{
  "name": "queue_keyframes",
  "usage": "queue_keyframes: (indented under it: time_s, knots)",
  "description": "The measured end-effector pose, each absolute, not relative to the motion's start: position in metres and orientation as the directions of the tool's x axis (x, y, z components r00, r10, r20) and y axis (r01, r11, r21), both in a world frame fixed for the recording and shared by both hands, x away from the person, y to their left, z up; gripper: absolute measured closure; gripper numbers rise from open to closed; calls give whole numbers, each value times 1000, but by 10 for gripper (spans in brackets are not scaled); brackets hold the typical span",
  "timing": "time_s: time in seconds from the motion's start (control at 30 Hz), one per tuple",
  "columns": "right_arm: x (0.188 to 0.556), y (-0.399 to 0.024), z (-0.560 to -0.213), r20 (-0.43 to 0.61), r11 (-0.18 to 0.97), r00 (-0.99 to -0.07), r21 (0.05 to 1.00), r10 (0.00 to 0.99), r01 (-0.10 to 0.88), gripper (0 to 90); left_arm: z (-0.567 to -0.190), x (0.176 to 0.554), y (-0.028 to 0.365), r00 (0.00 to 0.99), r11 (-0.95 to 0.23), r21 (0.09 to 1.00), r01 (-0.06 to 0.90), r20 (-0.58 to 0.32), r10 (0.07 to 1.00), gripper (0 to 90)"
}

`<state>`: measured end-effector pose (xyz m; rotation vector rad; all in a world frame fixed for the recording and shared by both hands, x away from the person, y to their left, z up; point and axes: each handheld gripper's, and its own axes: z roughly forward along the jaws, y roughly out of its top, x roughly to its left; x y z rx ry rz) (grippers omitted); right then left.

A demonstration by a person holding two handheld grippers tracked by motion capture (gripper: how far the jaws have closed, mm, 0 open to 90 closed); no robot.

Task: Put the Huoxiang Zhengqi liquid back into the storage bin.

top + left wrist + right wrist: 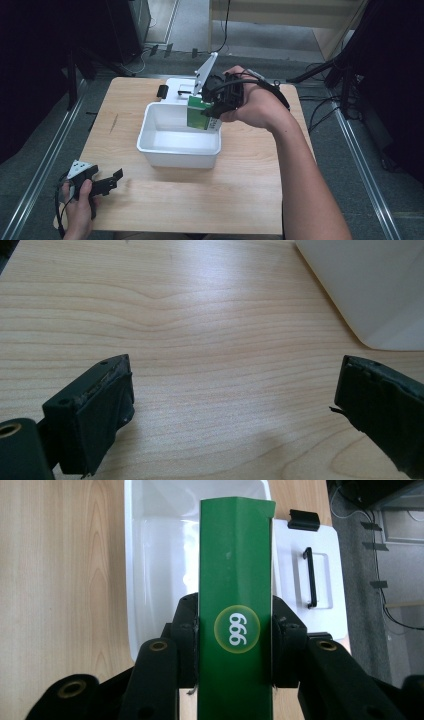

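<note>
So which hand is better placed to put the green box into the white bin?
The right. Its tool already grips the green box over the white bin. The left tool rests open and empty near the table's front corner.

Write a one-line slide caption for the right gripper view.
Right gripper clamps a green "999" box above the open white bin.

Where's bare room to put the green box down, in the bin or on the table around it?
The white bin is bare inside, under the green box in the right claw. Bare wood lies between the bin and the left claw, and along the table front. Behind the bin it is crowded: the white lid lies there.
</note>
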<state>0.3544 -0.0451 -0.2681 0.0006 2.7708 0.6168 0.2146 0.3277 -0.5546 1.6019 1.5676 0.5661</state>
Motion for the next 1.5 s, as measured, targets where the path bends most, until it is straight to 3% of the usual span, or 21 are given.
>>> queue_keyframes:
  time_s: [1.5]
  knots:
    - [379, -35, -347, -220, 915, -975, 396, 8, -81, 643, -555, 215, 328, 129, 94, 790, 605, -214, 968, 35]
